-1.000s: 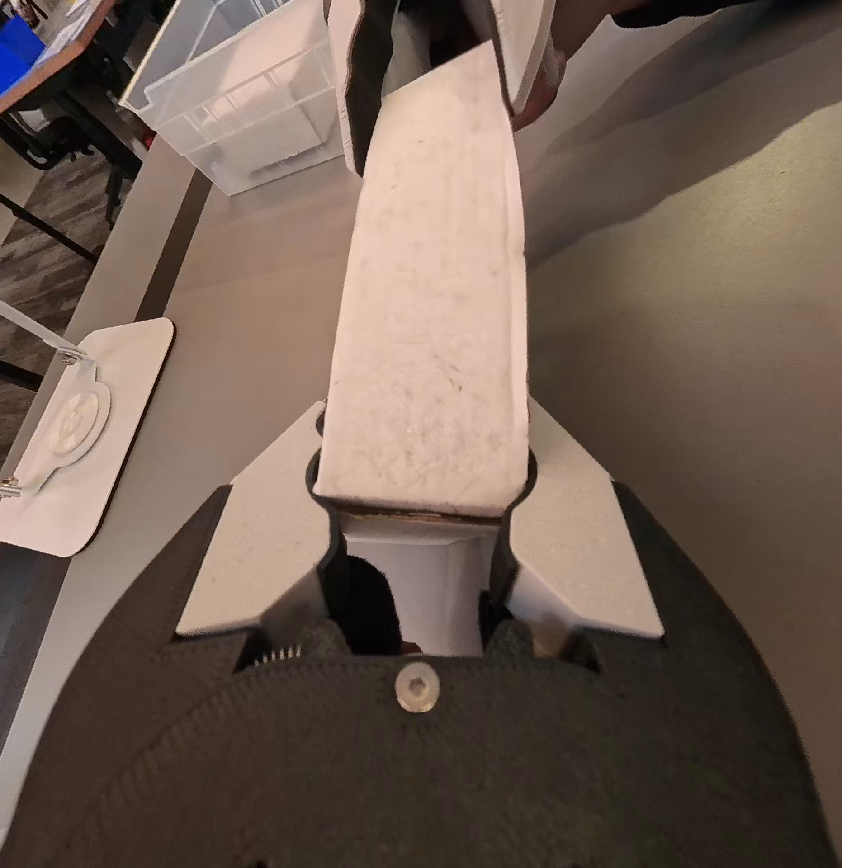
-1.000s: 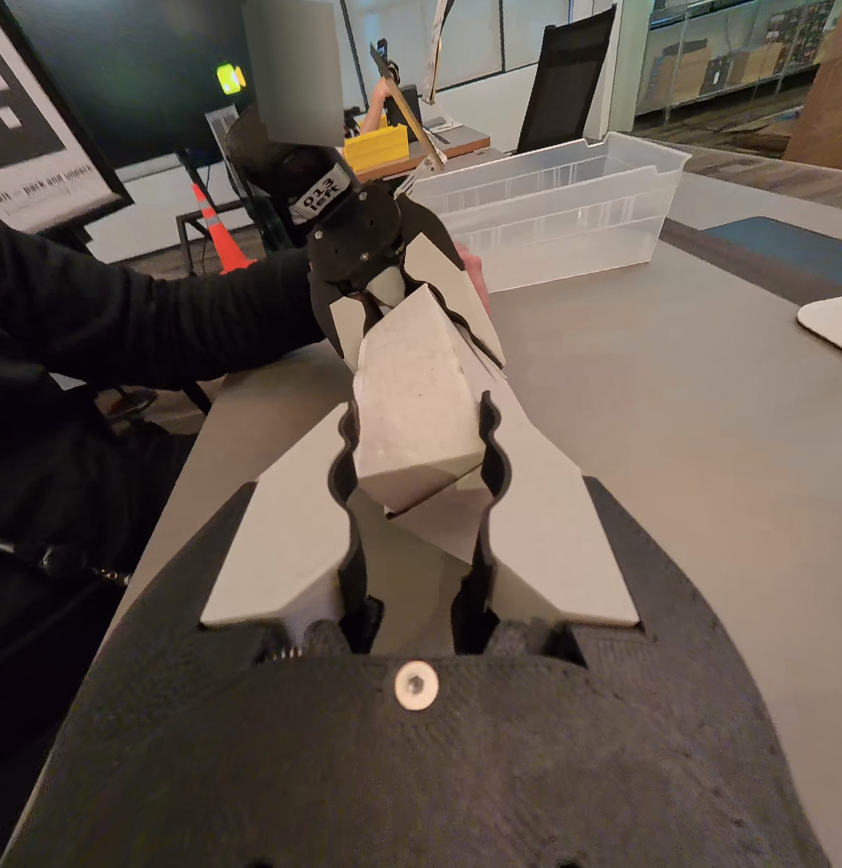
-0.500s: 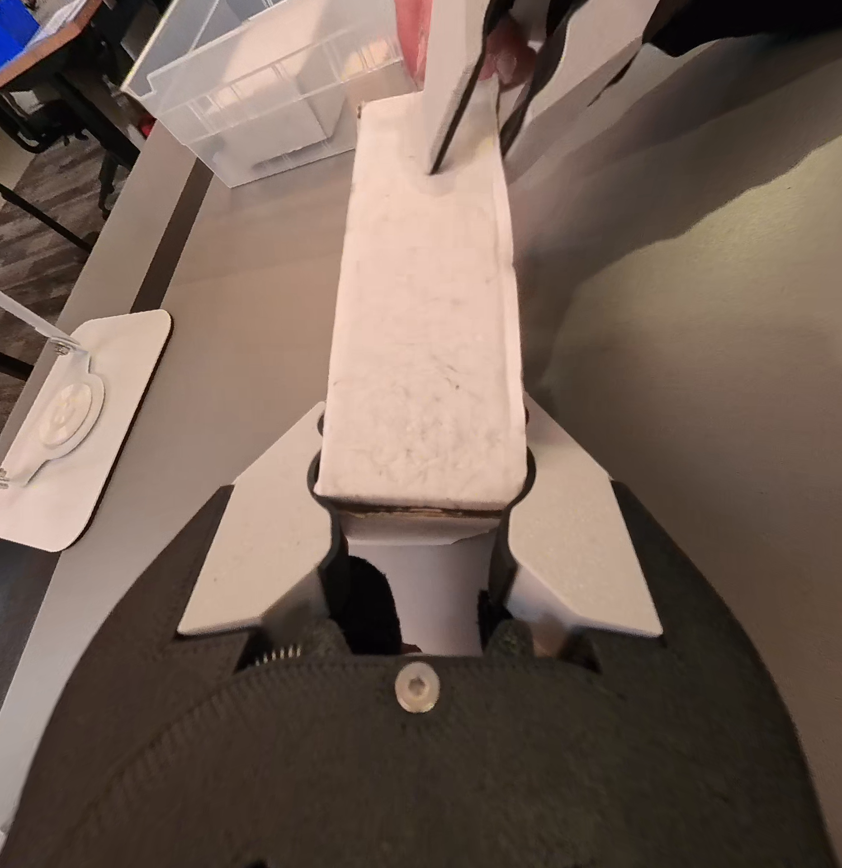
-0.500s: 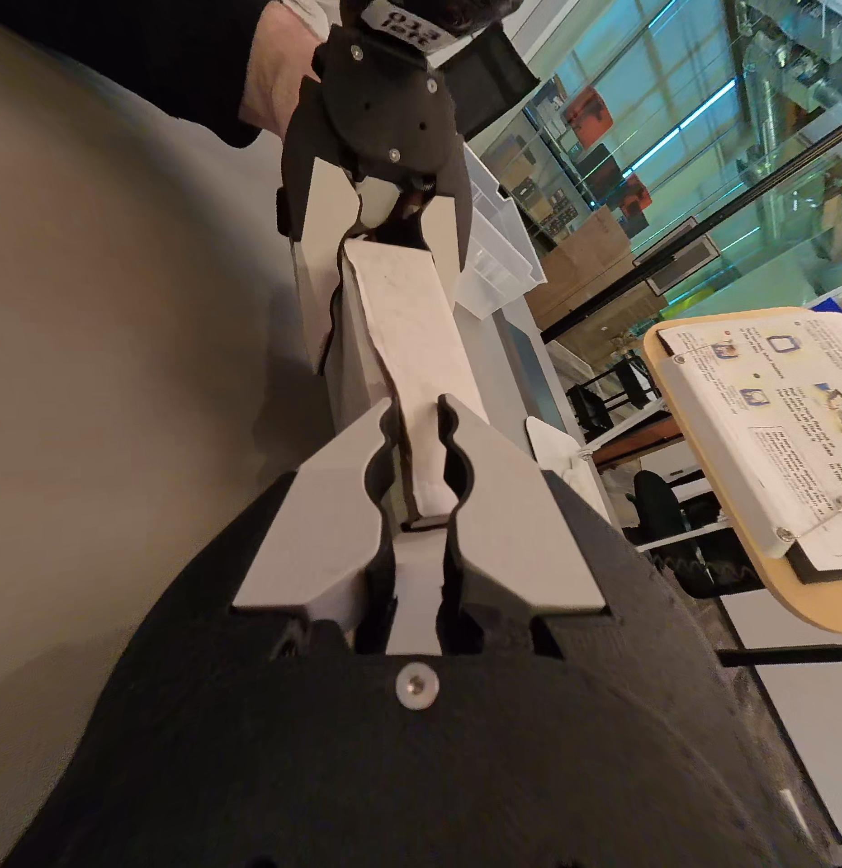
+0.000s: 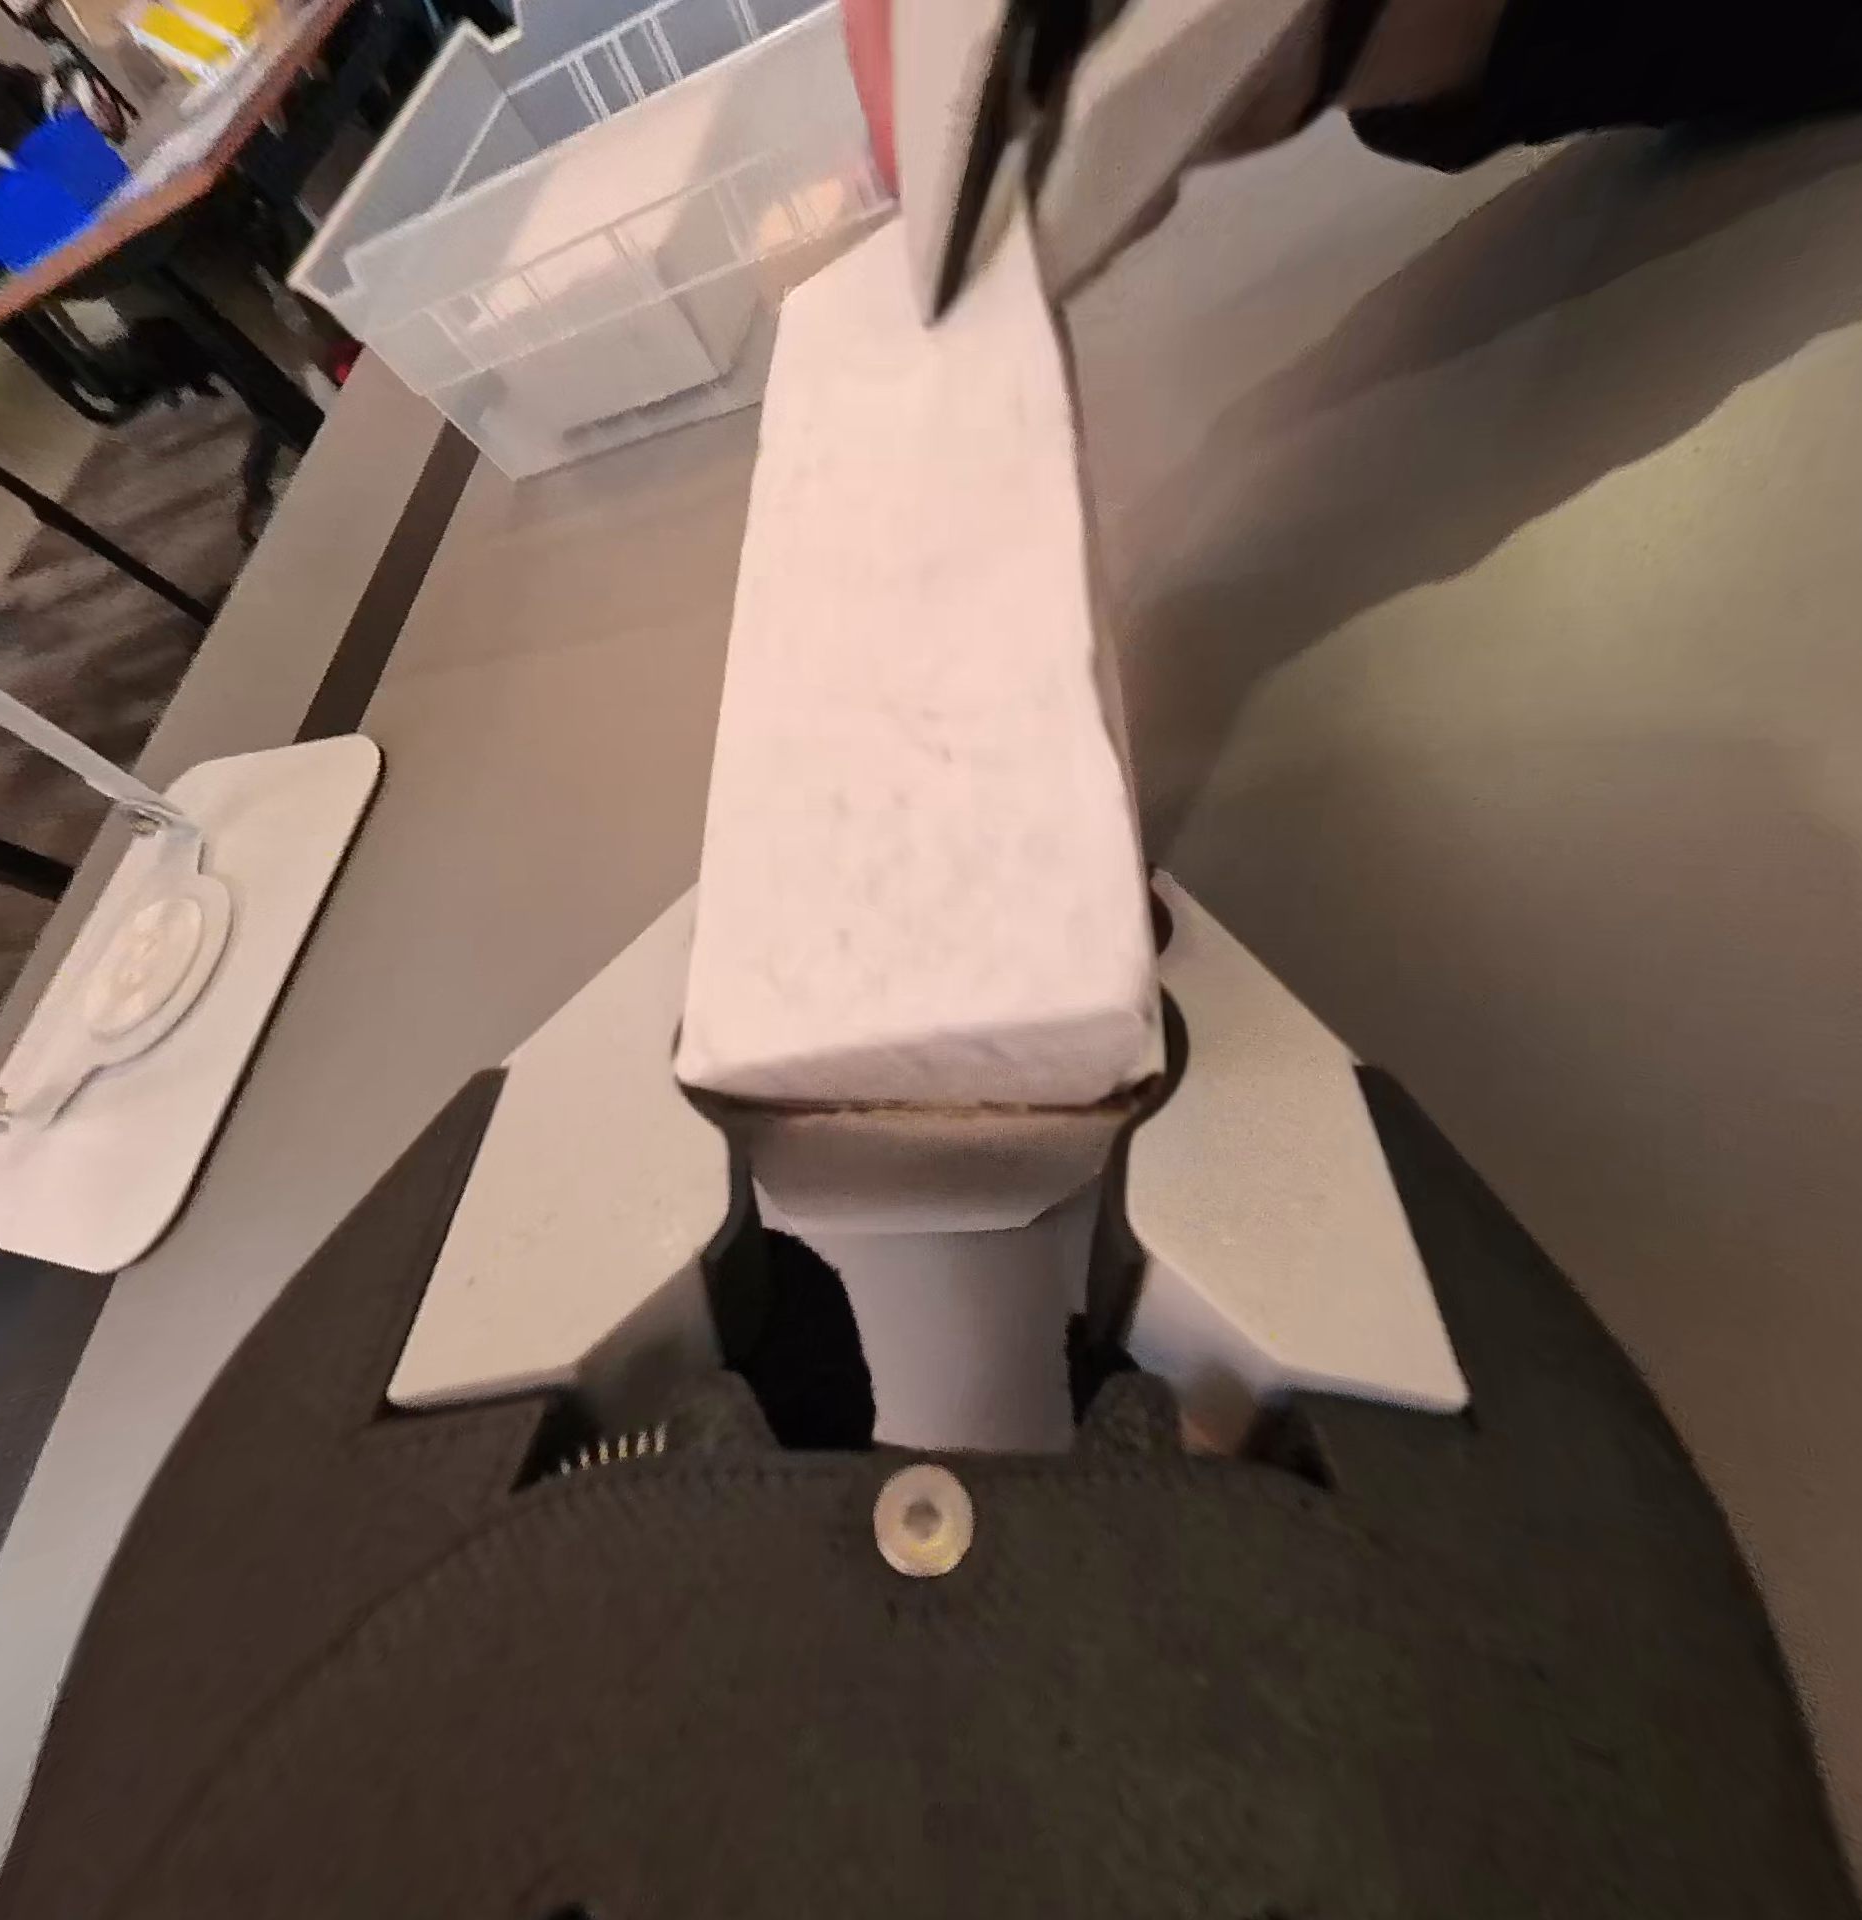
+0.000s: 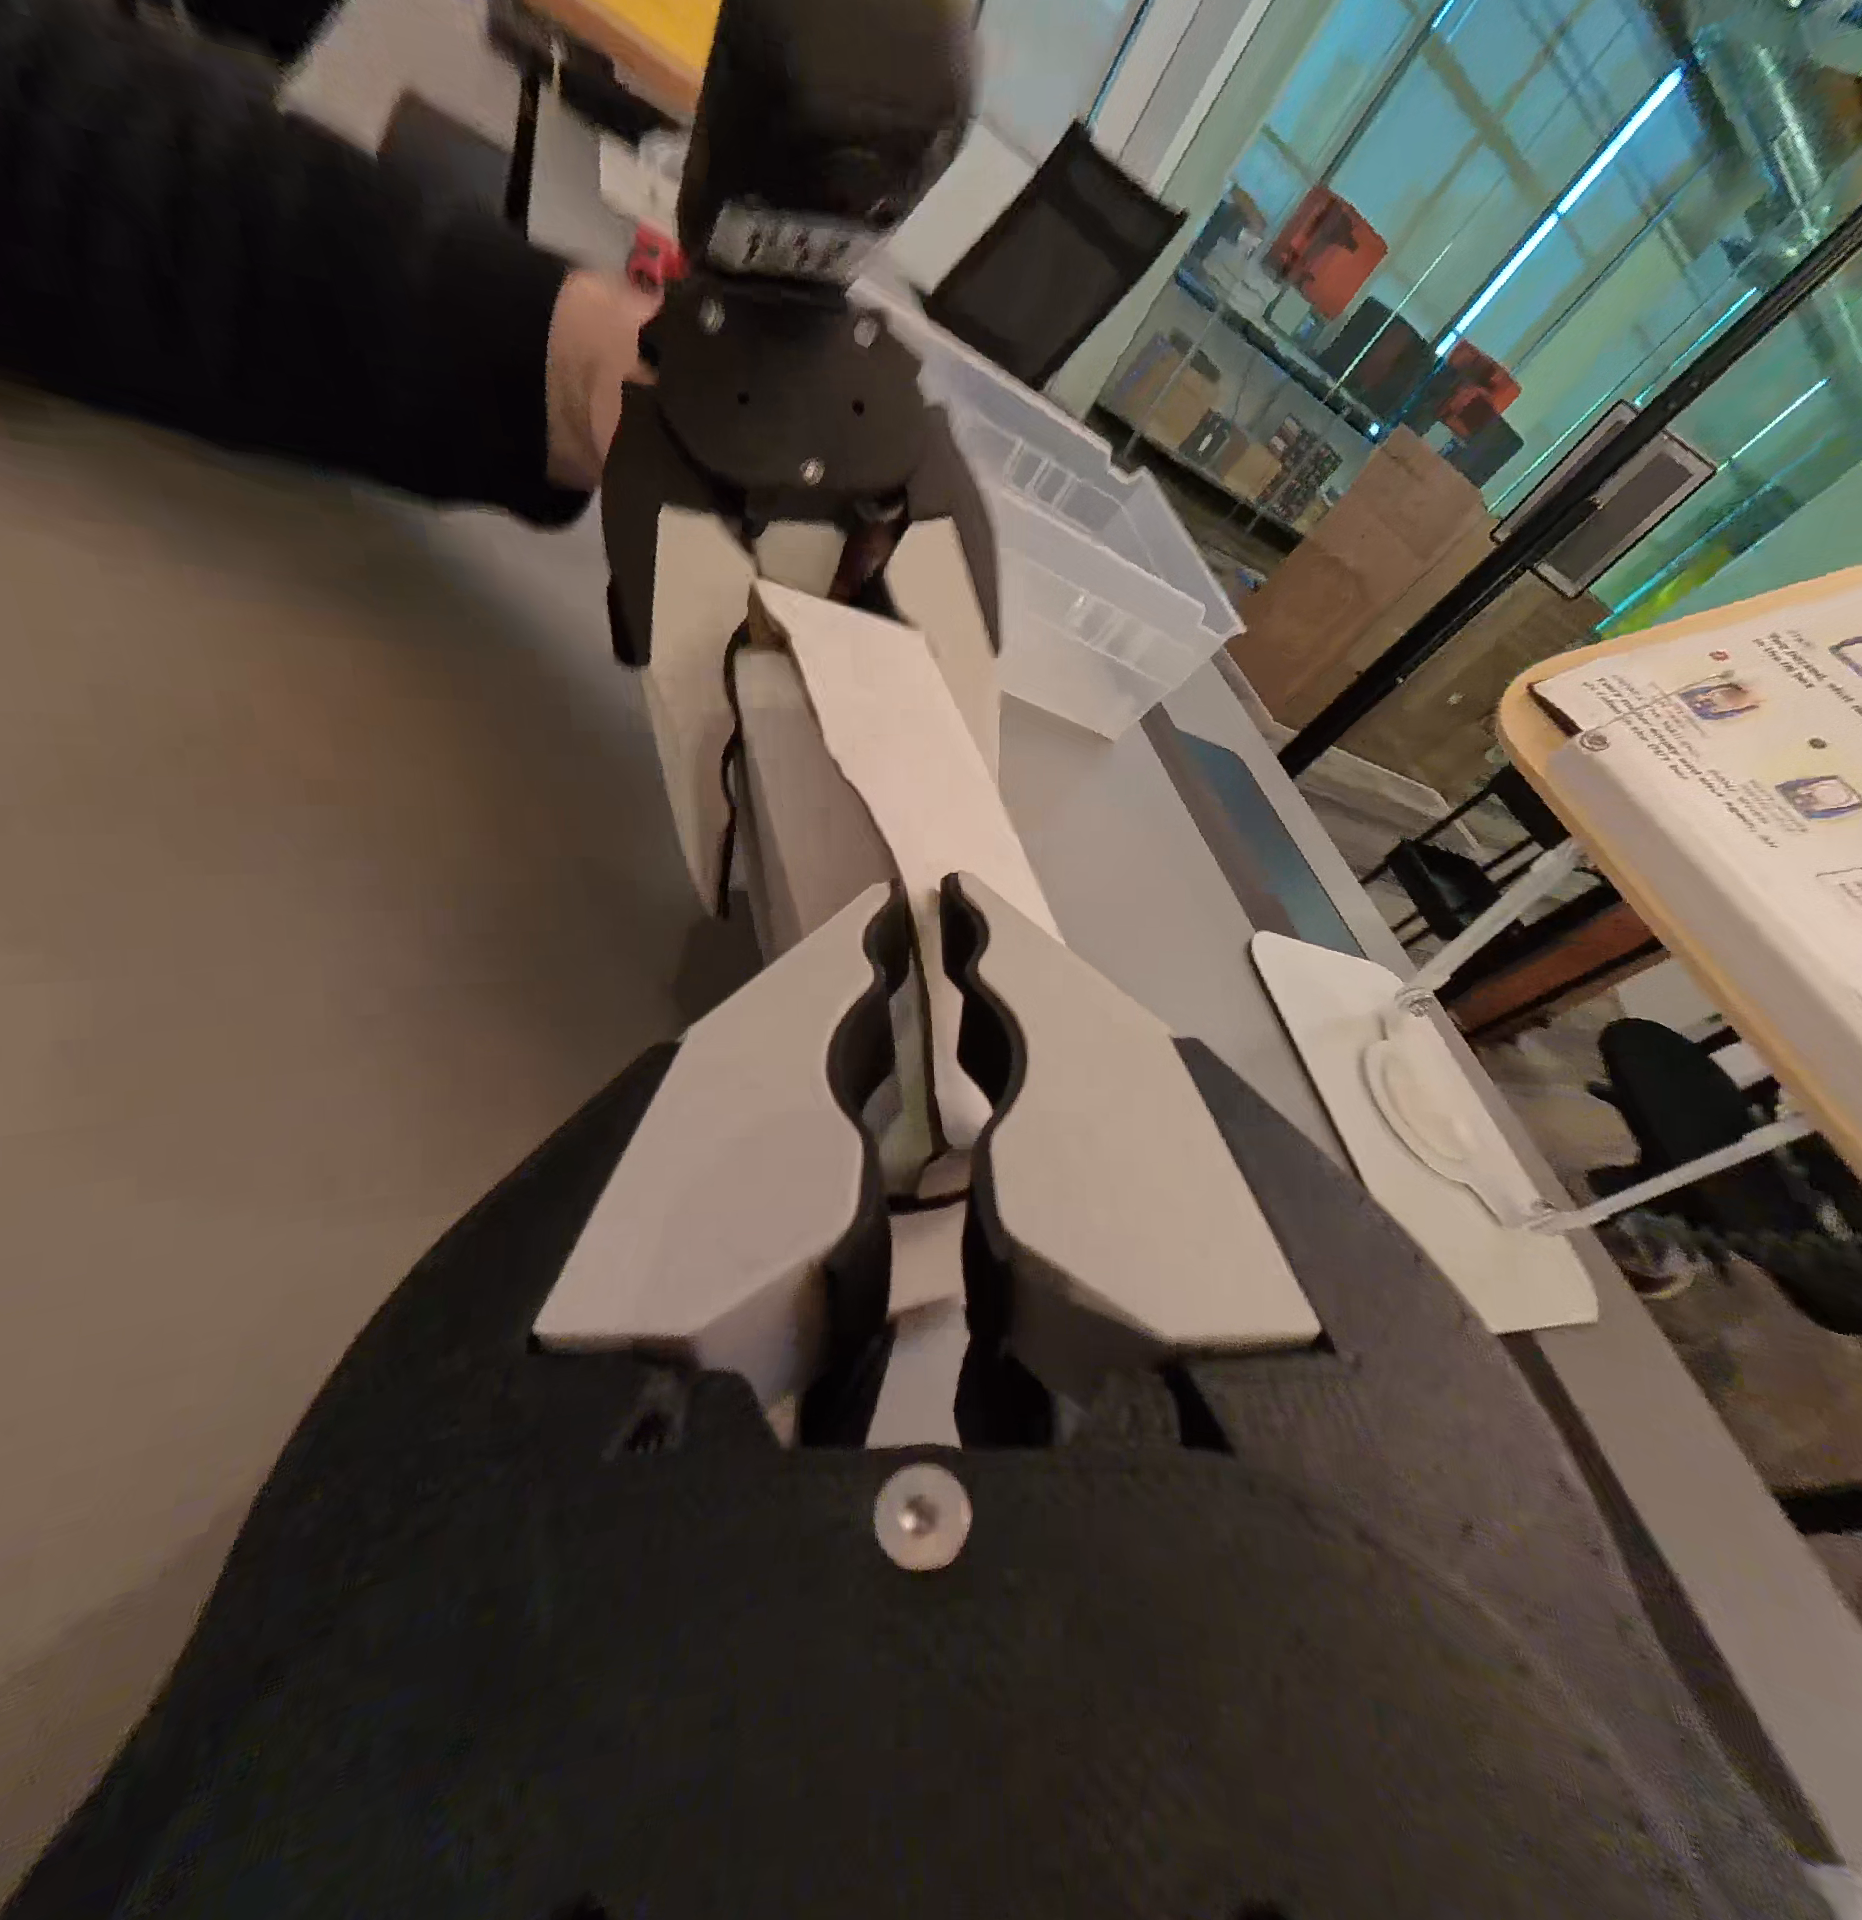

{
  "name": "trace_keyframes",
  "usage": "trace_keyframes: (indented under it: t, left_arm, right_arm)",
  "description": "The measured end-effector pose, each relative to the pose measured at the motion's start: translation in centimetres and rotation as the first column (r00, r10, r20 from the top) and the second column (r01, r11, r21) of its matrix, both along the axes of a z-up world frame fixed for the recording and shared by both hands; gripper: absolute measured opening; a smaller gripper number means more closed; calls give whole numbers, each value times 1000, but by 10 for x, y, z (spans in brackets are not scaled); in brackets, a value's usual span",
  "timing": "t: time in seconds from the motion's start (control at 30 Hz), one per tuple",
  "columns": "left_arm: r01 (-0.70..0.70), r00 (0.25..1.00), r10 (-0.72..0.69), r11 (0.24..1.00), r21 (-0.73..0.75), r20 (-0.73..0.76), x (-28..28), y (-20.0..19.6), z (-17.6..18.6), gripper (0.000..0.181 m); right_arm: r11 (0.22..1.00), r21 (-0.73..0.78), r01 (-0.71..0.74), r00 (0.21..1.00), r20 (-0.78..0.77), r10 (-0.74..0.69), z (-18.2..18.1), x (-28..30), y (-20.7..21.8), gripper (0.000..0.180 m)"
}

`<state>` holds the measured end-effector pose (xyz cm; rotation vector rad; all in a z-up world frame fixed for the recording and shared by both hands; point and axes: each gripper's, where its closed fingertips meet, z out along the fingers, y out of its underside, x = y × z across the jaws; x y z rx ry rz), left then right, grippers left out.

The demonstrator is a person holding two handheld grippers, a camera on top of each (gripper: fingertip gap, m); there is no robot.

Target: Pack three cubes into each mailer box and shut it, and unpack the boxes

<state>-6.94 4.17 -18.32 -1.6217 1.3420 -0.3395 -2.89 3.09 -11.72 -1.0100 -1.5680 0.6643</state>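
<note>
Between both grippers hangs the white mailer box (image 5: 922, 665); left gripper (image 5: 922, 1023) clamps its end, right gripper (image 6: 925, 1023) pinches a thin flap; light, creasable cardboard, best held by edges.

Each gripper had a broad black body of rough, grainy plastic with one silver hex screw at its centre. The left gripper (image 5: 922, 997) carried two pale grey wedge-shaped fingers (image 5: 584, 1174) with dark wavy inner pads, and a small coiled spring showed at the left finger's base. The right gripper (image 6: 922, 997) was built alike. The person wore a black sleeve (image 6: 231, 301).
</note>
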Motion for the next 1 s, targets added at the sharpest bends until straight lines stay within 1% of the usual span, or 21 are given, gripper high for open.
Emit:
trace_keyframes:
  t: [0.13, 0.2, 0.27, 0.33, 0.43, 0.53, 0.6, 0.67, 0.7, 0.73, 0.8, 0.87, 0.9, 0.93, 0.97, 1.0]
  left_arm:
    - [-4, 1000, 4, 1000, 7, 7, 3, 0, 0, 72]
    - [-4, 1000, 4, 1000, 12, 14, 4, -1, 0, 71]
    - [-7, 1000, 7, 1000, 27, -3, 4, -1, 0, 71]
    - [-4, 1000, 4, 999, 44, 0, 6, -2, 0, 71]
    - [9, 999, -7, 997, 77, -32, 8, -4, -1, 71]
    - [14, 997, -7, 994, 105, -72, 10, -5, -2, 70]
    - [14, 997, -7, 994, 106, -73, 10, -5, -2, 69]
    - [17, 997, -9, 994, 109, -74, 11, -5, -2, 69]
    - [18, 997, -10, 994, 108, -75, 11, -5, -2, 69]
    - [27, 997, -18, 993, 117, -75, 11, -6, -2, 69]
    - [32, 996, -22, 992, 120, -86, 12, -7, -3, 69]
    - [44, 995, -32, 991, 129, -92, 12, -8, -3, 69]
    - [48, 994, -35, 990, 135, -99, 12, -8, -3, 69]
    - [53, 994, -39, 989, 141, -105, 12, -9, -4, 69]
    - [51, 994, -38, 989, 137, -99, 12, -9, -3, 69]
    - [51, 995, -39, 989, 136, -93, 13, -9, -3, 69]
  right_arm:
    - [998, -66, -6, 1000, -22, 5, 7, 3, 4, 2]
    - [996, -94, -6, 1000, -6, 5, 8, 4, 4, 2]
    - [988, -157, -5, 1000, -11, 3, 13, 3, 7, 1]
    - [969, -246, -4, 1000, -4, 4, 17, 4, 10, 1]
    - [936, -352, 15, 999, 33, -4, 25, 3, 15, 0]
    - [894, -447, 21, 996, 91, 22, 29, 2, 21, 0]
    - [875, -483, 27, 993, 116, 33, 29, 2, 24, 0]
    - [886, -463, 0, 989, 129, 68, 28, 3, 22, 0]
    - [911, -411, -5, 990, 124, 62, 28, 3, 22, 1]
    - [935, -355, 8, 992, 118, 37, 26, 4, 24, 5]
    - [967, -248, 49, 987, 162, -9, 14, 8, 27, 27]
    - [986, -154, 69, 975, 217, -34, -4, 14, 31, 30]
    - [991, -126, 51, 978, 208, -23, -8, 14, 30, 30]
    - [991, -131, 23, 985, 174, 0, -7, 14, 27, 23]
    - [986, -168, 5, 987, 160, 22, -8, 14, 25, 7]
    - [974, -225, 2, 987, 155, 34, -8, 13, 24, 4]
